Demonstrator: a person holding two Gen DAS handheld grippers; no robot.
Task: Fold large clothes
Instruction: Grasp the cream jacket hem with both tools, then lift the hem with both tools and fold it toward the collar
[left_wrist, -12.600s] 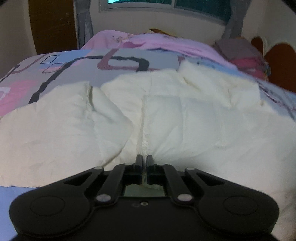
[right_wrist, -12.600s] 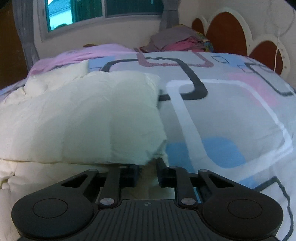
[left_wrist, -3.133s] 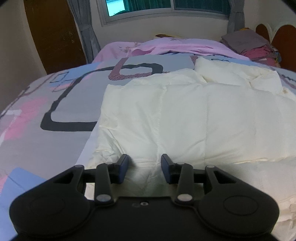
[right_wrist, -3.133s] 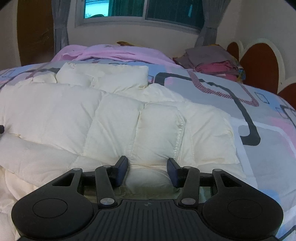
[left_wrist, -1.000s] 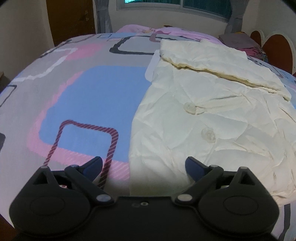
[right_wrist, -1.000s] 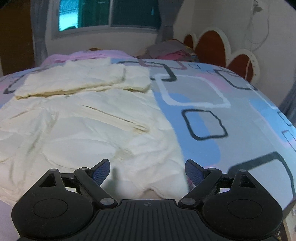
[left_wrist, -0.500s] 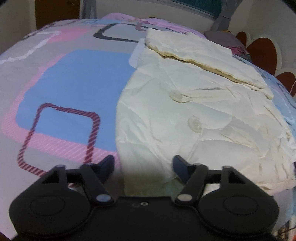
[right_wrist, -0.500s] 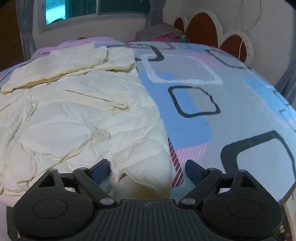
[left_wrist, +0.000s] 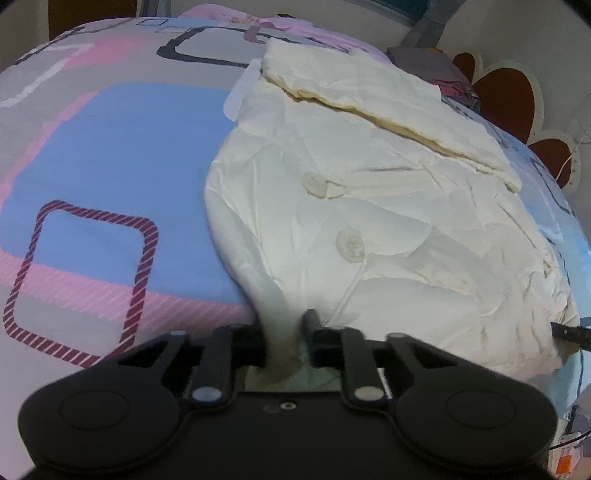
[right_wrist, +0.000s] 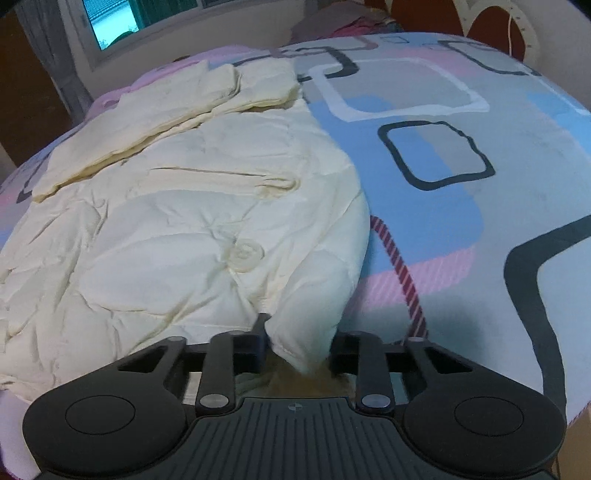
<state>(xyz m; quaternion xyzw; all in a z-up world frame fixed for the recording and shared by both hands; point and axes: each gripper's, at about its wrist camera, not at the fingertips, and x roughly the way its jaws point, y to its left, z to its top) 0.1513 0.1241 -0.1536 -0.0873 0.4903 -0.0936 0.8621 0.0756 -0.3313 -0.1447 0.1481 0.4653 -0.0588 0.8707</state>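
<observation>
One cream quilted jacket (left_wrist: 388, 206) lies spread on the bed (left_wrist: 110, 147), buttoned side up, with a sleeve folded across its far end. Two large cream buttons (left_wrist: 349, 244) show along its front in your left wrist view; one button shows in the right.

Left gripper (left_wrist: 284, 334): your fingers (left_wrist: 310, 321) are closing on the near left corner of the jacket's hem, and the fabric is bunched and pinched between them.

Right gripper (right_wrist: 297, 341): your fingers (right_wrist: 260, 325) are closing on the near right corner of the hem; a puffed fold of the jacket fills the gap between them and both sides press against it.

Bed cover: grey, blue and pink with dark rounded squares and a red-striped outline (right_wrist: 402, 269) just beside the jacket's right edge.

Far end: pink blanket (left_wrist: 236, 18), stack of folded clothes (left_wrist: 436, 66), scalloped headboard (left_wrist: 509, 96), window (right_wrist: 122, 22) with curtain.
</observation>
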